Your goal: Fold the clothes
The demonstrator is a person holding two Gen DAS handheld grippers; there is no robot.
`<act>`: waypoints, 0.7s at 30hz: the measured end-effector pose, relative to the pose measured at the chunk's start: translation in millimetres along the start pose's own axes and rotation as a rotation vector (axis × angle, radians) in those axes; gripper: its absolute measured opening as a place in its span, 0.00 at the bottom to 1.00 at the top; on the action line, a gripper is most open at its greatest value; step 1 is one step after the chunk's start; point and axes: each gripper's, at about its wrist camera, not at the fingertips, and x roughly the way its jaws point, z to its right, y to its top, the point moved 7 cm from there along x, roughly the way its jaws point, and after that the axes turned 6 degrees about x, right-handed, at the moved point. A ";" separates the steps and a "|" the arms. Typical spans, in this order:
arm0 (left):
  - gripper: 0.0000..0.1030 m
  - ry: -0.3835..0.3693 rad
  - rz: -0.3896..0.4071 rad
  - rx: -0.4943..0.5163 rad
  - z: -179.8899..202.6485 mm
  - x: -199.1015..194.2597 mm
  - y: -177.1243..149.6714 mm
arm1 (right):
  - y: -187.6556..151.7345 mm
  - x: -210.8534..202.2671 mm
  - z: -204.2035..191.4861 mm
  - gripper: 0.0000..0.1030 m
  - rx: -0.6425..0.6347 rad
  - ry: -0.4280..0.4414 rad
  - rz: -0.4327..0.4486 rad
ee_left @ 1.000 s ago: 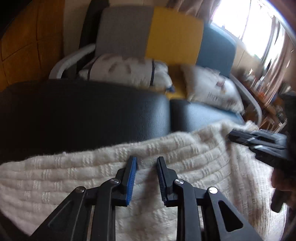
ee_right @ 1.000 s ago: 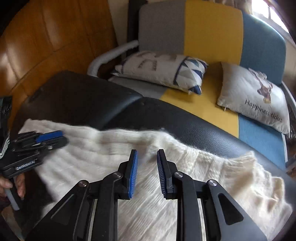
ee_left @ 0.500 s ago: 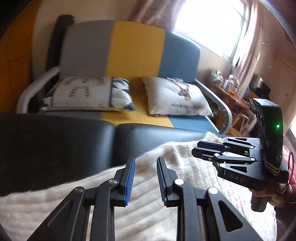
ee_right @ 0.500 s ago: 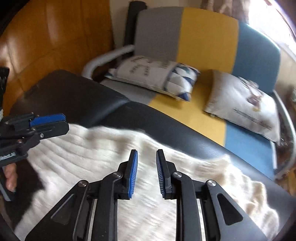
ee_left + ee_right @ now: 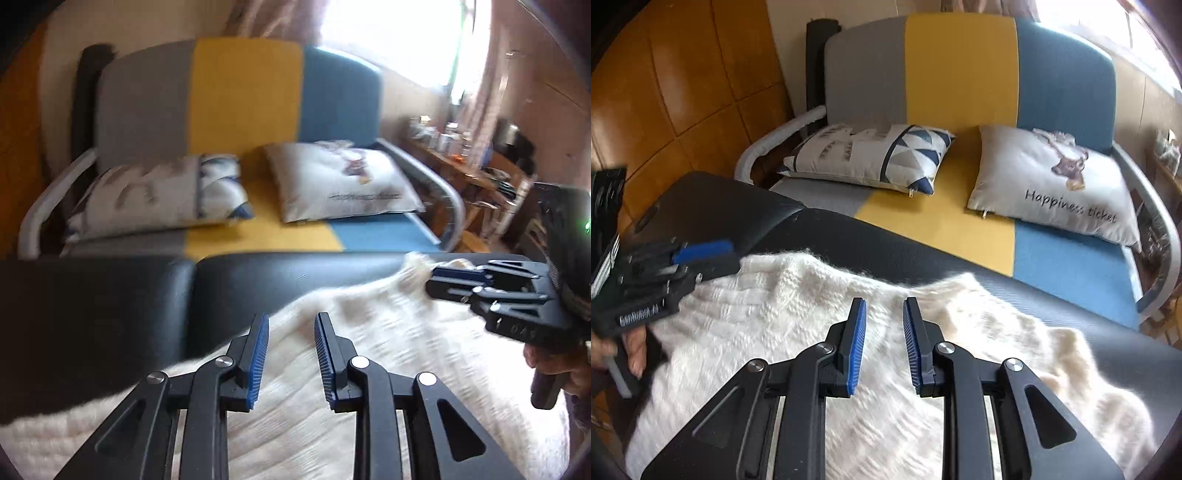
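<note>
Left wrist view: left gripper (image 5: 290, 356) low at centre, blue pads parted by a narrow gap, nothing between them, poised over a cream knit sweater (image 5: 369, 369) spread across the near right of a black padded bench (image 5: 110, 306). At right, right gripper (image 5: 452, 282) held sideways by a hand (image 5: 554, 363), over the sweater's far right edge; gap between its fingers impossible to tell from this angle. Beyond the bench, a sofa (image 5: 243, 96) in grey, yellow and blue, with two cushions.

Right wrist view: right gripper (image 5: 884, 345) at centre, pads narrowly apart and empty, above the sweater (image 5: 798, 332), which covers the near bench (image 5: 713, 210) from left to right. At far left, left gripper (image 5: 705, 260) with its tips at the sweater's left edge, whether touching it unclear. On the sofa (image 5: 960, 66) behind, a triangle-pattern pillow (image 5: 871, 155) at left and a "Happiness ticket" pillow (image 5: 1052, 181) at right.
</note>
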 end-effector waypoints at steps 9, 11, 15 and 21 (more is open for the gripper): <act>0.26 0.041 -0.134 0.053 20.7 47.3 -9.5 | -8.5 34.4 42.3 0.23 0.088 -0.060 -0.065; 0.26 0.028 -0.120 0.063 26.8 43.6 -6.8 | -7.0 30.3 36.8 0.23 0.053 -0.078 -0.076; 0.26 0.003 -0.094 0.083 39.0 36.1 -1.2 | -8.4 -5.9 36.5 0.24 0.019 -0.106 -0.031; 0.26 0.042 -0.151 0.151 60.2 51.4 -4.2 | -35.0 -41.1 90.6 0.24 0.123 -0.232 -0.037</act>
